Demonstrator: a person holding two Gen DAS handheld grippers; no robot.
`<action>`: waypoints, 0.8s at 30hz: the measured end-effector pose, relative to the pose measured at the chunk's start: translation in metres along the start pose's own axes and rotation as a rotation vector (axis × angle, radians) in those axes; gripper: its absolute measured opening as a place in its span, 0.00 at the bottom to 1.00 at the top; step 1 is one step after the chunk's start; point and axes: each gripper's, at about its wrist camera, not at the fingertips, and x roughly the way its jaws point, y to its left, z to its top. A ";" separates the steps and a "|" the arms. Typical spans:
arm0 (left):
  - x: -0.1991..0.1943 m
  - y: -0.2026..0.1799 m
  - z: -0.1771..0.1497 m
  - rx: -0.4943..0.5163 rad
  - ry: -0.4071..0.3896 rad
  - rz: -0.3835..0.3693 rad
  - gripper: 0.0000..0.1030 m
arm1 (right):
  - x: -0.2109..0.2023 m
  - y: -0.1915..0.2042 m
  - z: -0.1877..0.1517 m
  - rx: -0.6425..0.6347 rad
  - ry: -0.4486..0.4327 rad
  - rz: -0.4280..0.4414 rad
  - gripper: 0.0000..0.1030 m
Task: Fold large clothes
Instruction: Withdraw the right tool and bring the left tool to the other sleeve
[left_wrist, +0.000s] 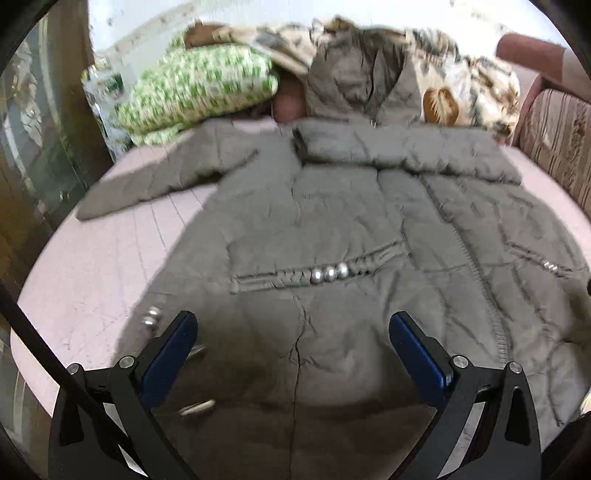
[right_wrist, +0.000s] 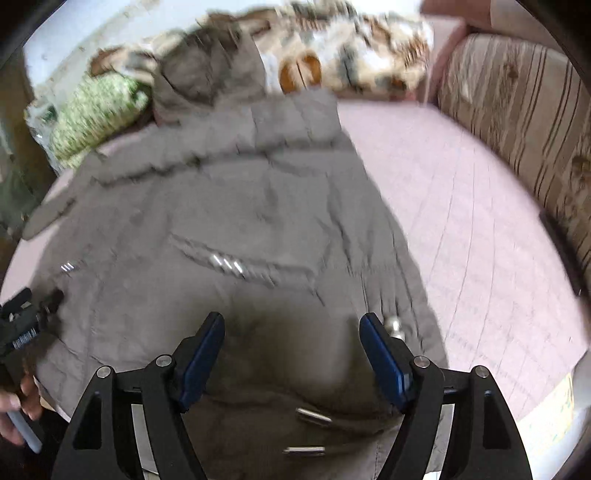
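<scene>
Left gripper (left_wrist: 291, 332) and right gripper (right_wrist: 291, 332) both gape wide over the coat's hem, gripping nothing. Grey padded coat (left_wrist: 332, 229) lies spread flat on pink bedspread (right_wrist: 461, 229), hood toward the pillows (left_wrist: 199, 85).

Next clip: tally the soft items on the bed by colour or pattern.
Grey hooded coat: 1
Green-and-white patterned pillow: 1
Beige leaf-print blanket: 1
Total: 3
</scene>
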 end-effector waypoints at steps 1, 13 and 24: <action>-0.008 0.000 0.002 0.006 -0.024 0.006 1.00 | -0.006 0.006 0.002 -0.023 -0.036 0.003 0.77; -0.032 0.022 0.007 -0.068 -0.079 0.013 1.00 | 0.007 0.096 -0.003 -0.242 -0.031 0.101 0.77; -0.015 0.042 0.006 -0.147 -0.018 0.018 1.00 | 0.012 0.123 -0.003 -0.322 -0.048 0.093 0.77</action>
